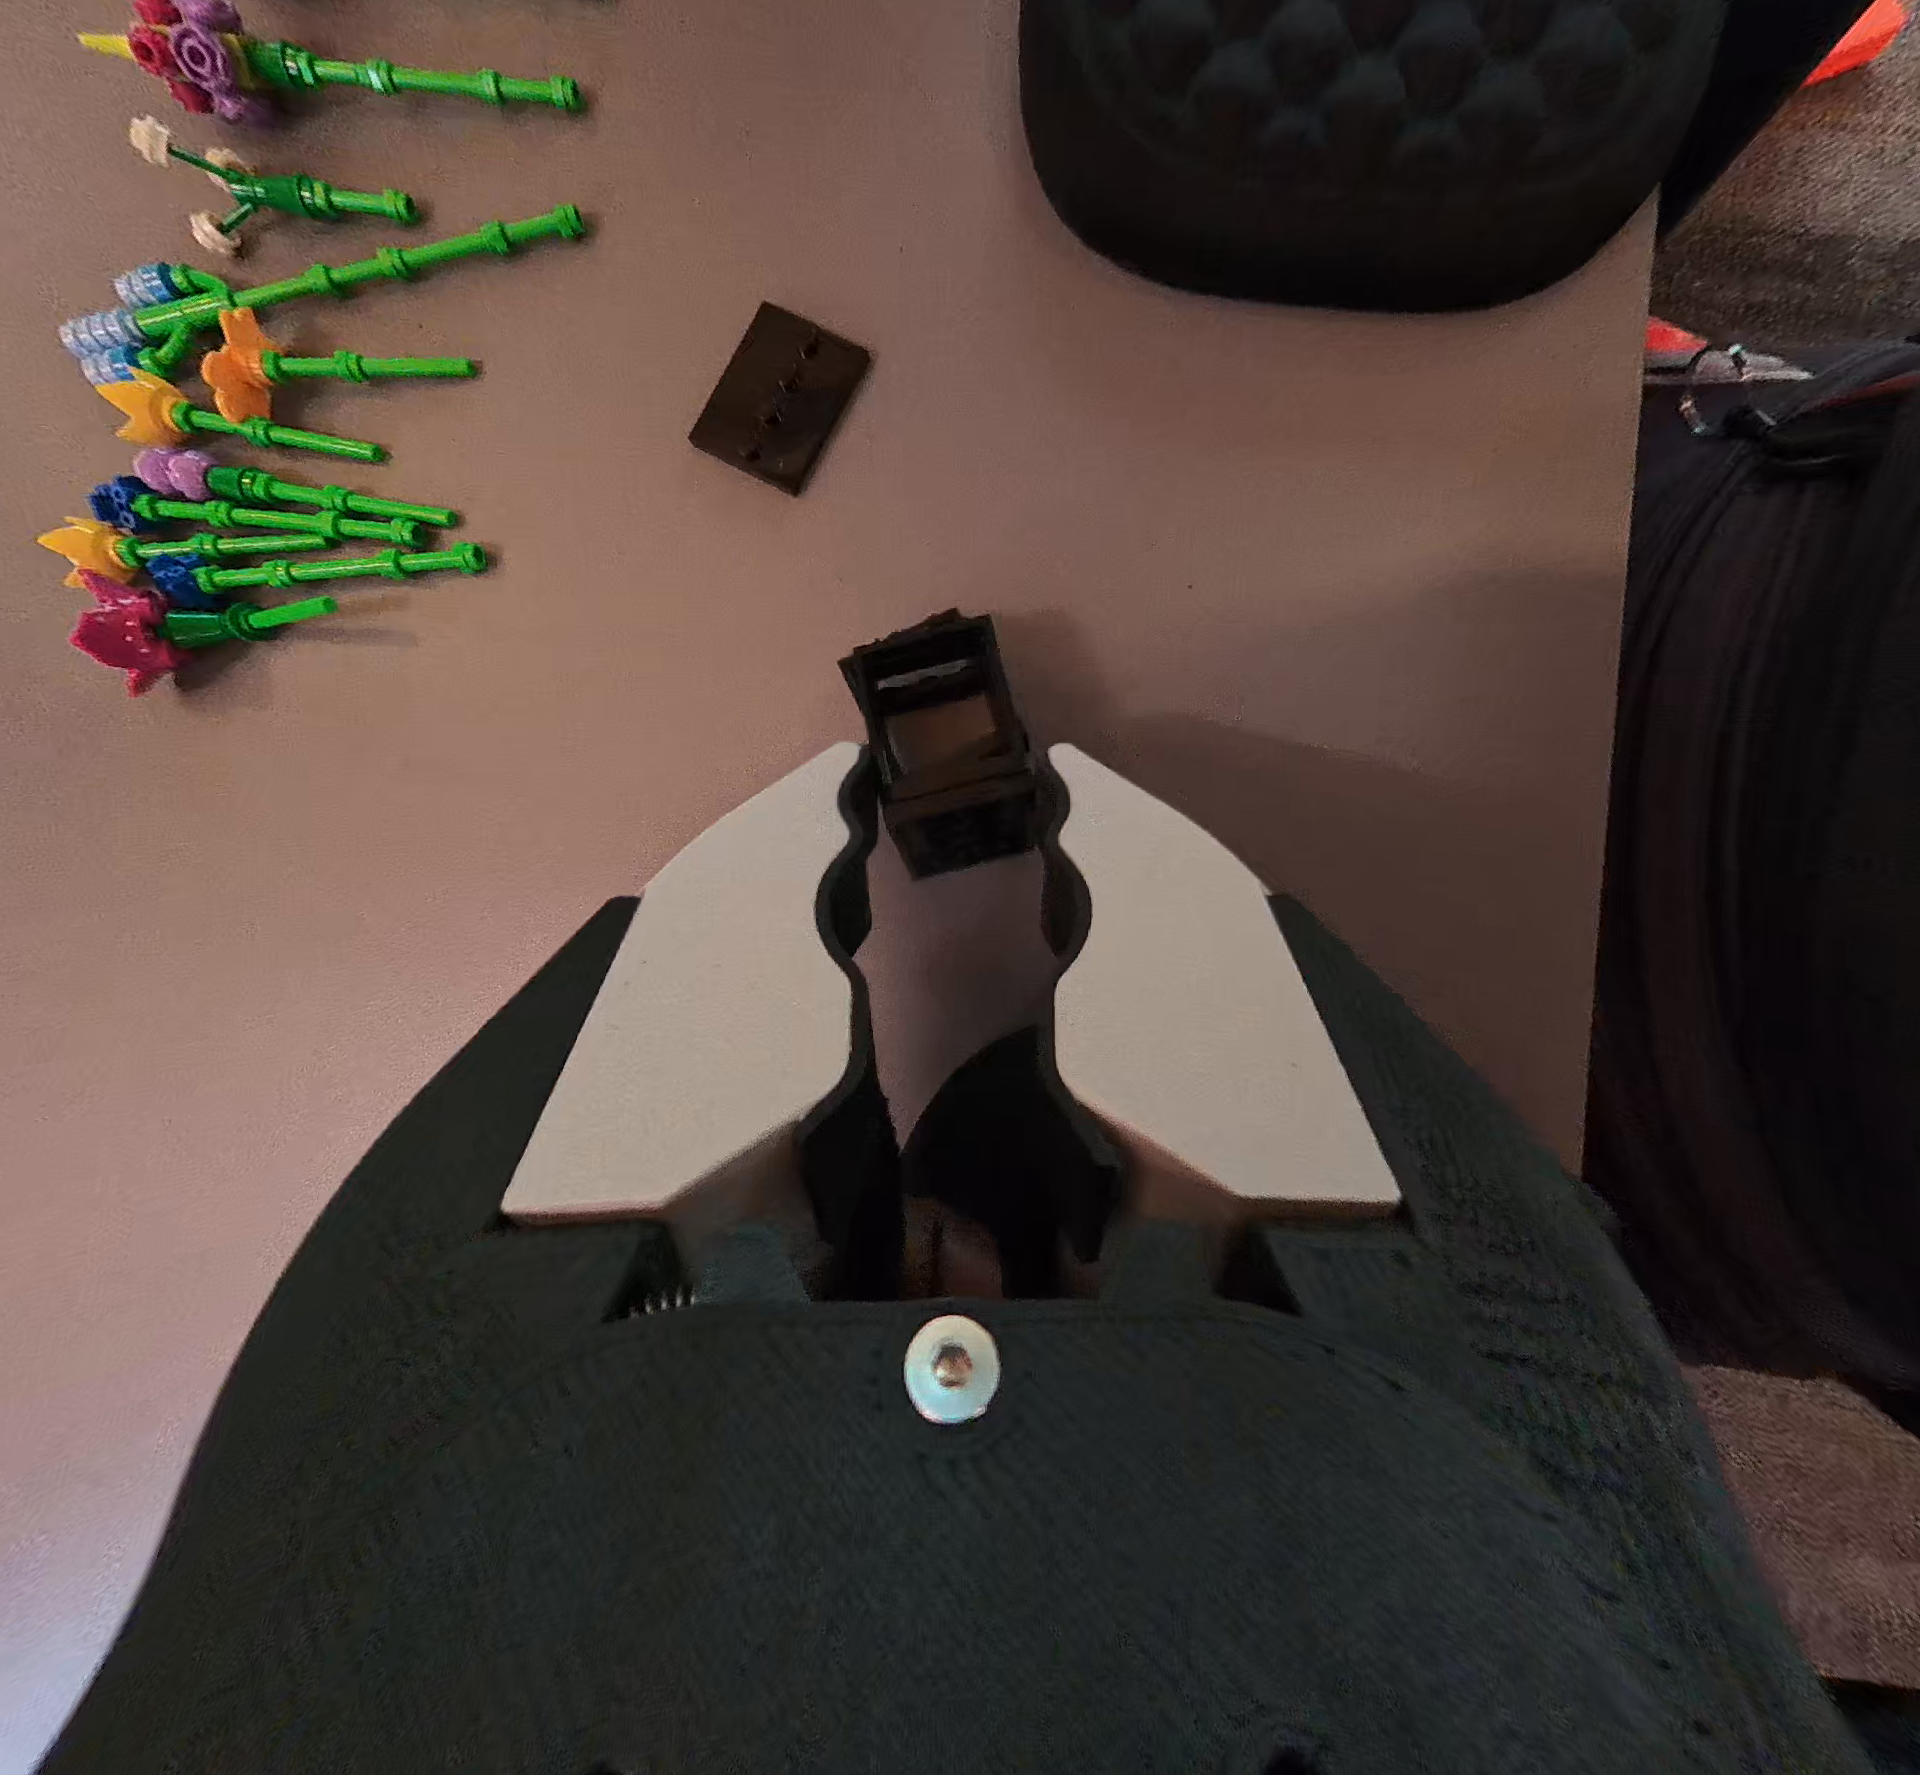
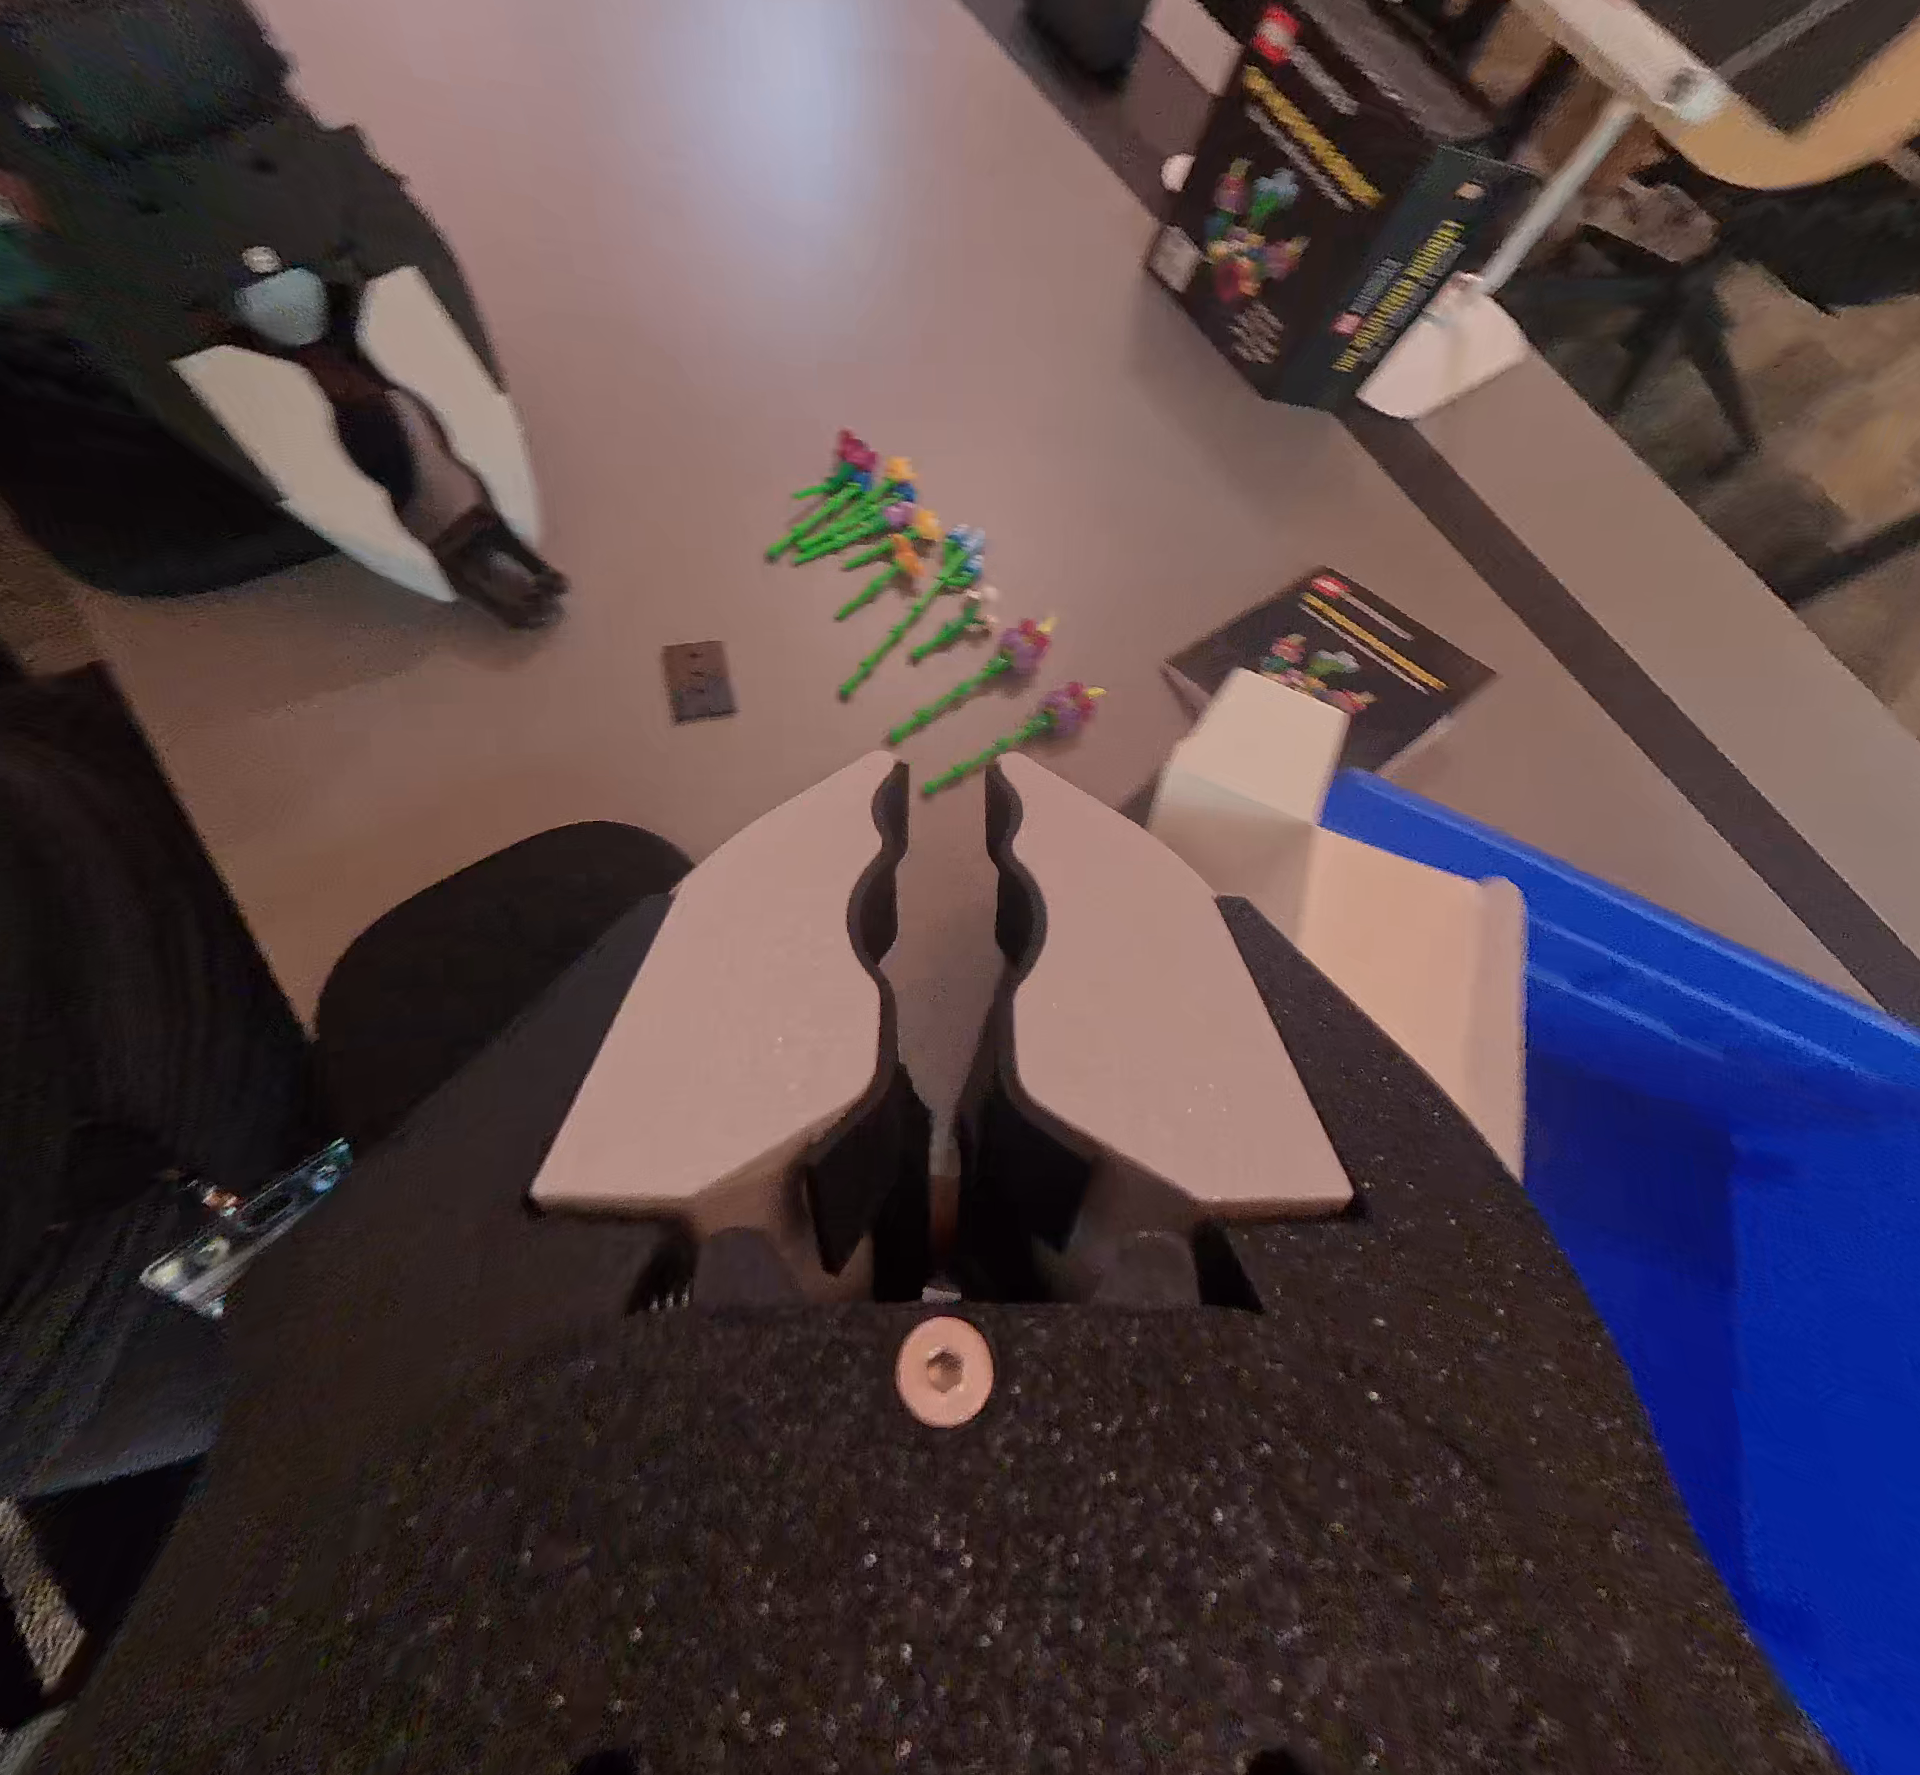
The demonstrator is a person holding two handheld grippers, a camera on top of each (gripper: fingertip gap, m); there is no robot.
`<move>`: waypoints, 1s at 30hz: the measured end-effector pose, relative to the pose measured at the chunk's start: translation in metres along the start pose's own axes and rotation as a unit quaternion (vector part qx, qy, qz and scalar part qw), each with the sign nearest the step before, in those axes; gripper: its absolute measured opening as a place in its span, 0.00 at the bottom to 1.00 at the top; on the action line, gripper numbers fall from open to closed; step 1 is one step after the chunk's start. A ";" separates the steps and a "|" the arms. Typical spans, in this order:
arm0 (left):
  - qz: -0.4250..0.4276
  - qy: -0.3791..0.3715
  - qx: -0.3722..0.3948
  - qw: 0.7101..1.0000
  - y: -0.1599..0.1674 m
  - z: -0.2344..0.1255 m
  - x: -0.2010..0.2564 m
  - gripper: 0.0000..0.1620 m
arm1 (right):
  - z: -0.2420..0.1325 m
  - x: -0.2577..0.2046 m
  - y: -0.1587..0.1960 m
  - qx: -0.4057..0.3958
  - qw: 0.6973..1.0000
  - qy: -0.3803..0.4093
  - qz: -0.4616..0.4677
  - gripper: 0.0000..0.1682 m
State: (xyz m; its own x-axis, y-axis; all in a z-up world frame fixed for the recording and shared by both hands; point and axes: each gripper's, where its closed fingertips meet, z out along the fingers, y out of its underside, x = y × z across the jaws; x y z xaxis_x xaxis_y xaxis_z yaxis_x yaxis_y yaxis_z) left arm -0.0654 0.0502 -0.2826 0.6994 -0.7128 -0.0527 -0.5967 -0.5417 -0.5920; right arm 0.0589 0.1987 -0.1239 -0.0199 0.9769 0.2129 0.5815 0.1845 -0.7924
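Left claw (image 1: 954, 769) grips brown box (image 1: 948, 746) | right claw (image 2: 943, 780) slightly parted, empty

Left gripper (image 1: 954, 769): its white fingers are clamping a small dark brown box-shaped brick piece (image 1: 945, 749) at the tips, just above the grey table (image 1: 1247, 499).
Brick piece: its hollow, open side is facing the camera, and it is sitting slightly tilted between the fingertips.
Brown plate (image 1: 781, 397): a flat studded rectangle, lying on the table beyond the held piece, apart from it.
Toy flowers (image 1: 260, 312): green-stemmed, with many-coloured blooms, lying in a row left of the plate.
Right gripper (image 2: 943, 775): hanging over the table with a narrow gap between its fingers, holding nothing, nearest the closest flower stem (image 2: 997, 746).
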 end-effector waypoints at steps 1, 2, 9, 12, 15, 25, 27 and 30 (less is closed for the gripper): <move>-0.005 0.008 0.010 1.000 -0.002 -0.001 0.001 0.18 | 0.004 -0.007 -0.002 0.000 1.000 -0.018 -0.009 0.09; -0.010 0.016 0.023 1.000 -0.004 -0.003 0.002 0.18 | 0.008 -0.015 -0.003 -0.001 0.999 -0.034 -0.019 0.09; -0.035 0.052 0.250 0.966 -0.052 -0.042 -0.004 0.17 | 0.052 -0.090 -0.017 0.050 0.963 -0.237 -0.121 0.22; -0.031 0.067 0.322 0.944 -0.065 -0.056 -0.003 0.17 | 0.077 -0.122 -0.025 0.098 0.930 -0.335 -0.114 0.31; -0.002 0.071 0.350 0.934 -0.073 -0.065 0.005 0.17 | 0.093 -0.138 -0.034 0.145 0.899 -0.410 -0.059 0.35; 0.050 0.082 0.353 0.931 -0.078 -0.064 0.020 0.17 | 0.089 -0.146 -0.040 0.169 0.853 -0.494 0.020 0.26; 0.053 0.084 0.354 0.930 -0.078 -0.064 0.022 0.17 | 0.088 -0.146 -0.042 0.182 0.852 -0.491 0.010 0.17; 0.050 0.084 0.358 0.929 -0.078 -0.065 0.021 0.17 | 0.087 -0.146 -0.041 0.182 0.857 -0.482 -0.008 0.15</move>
State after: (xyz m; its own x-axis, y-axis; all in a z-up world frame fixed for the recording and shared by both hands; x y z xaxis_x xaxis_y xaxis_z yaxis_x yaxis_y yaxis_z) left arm -0.0296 0.0493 -0.1853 0.5476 -0.8355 -0.0468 -0.1993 -0.0759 -0.9770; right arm -0.0328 0.0576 -0.1719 -0.7908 0.5764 -0.2060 0.2852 0.0491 -0.9572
